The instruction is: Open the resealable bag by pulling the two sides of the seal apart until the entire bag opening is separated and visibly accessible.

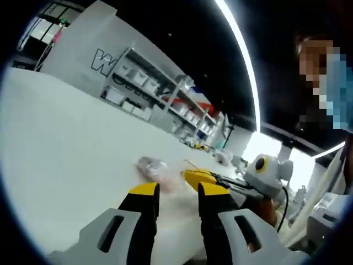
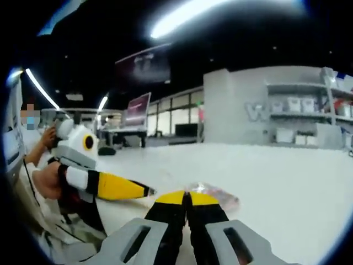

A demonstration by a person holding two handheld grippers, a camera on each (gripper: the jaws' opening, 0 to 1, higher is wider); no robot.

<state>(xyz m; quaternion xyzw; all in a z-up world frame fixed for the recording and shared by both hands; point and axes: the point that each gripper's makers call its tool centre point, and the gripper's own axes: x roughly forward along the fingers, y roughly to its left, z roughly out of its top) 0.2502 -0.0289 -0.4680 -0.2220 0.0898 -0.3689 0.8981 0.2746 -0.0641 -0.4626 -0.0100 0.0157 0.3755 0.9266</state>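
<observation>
Left gripper view: the left gripper (image 1: 177, 190) rises from 6 o'clock with its yellow-tipped jaws apart, white desk (image 1: 60, 143) showing in the gap between them.
Bag, left gripper view: the resealable bag (image 1: 155, 168) is a clear, crumpled shape lying on the desk just past the left jaw tip, toward 11 o'clock of the gap; it looks pinkish inside, though the blur makes that uncertain.
Right gripper, left gripper view: the right gripper (image 1: 205, 178) comes in from 3 o'clock, its yellow tips next to the bag's right edge; whether they touch the bag I cannot tell.
Background, left gripper view: shelves (image 1: 165, 96) holding white bins stand beyond the desk at about 12 o'clock, beside a grey wall with lettering.
Right gripper view: here the right gripper (image 2: 187, 197) rises from 6 o'clock with its jaws pressed together at the tips, the bag (image 2: 215, 196) lying just behind them and spreading toward 2 o'clock; whether its edge is pinched between them cannot be told.
Left gripper, right gripper view: the left gripper (image 2: 148, 191) reaches in from 9 o'clock, held by a hand (image 2: 47, 179), its yellow tip ending just beside the right gripper's tips.
Extra in right gripper view: dark screens (image 2: 144, 65) hang above desks in the distance at 11 o'clock.
</observation>
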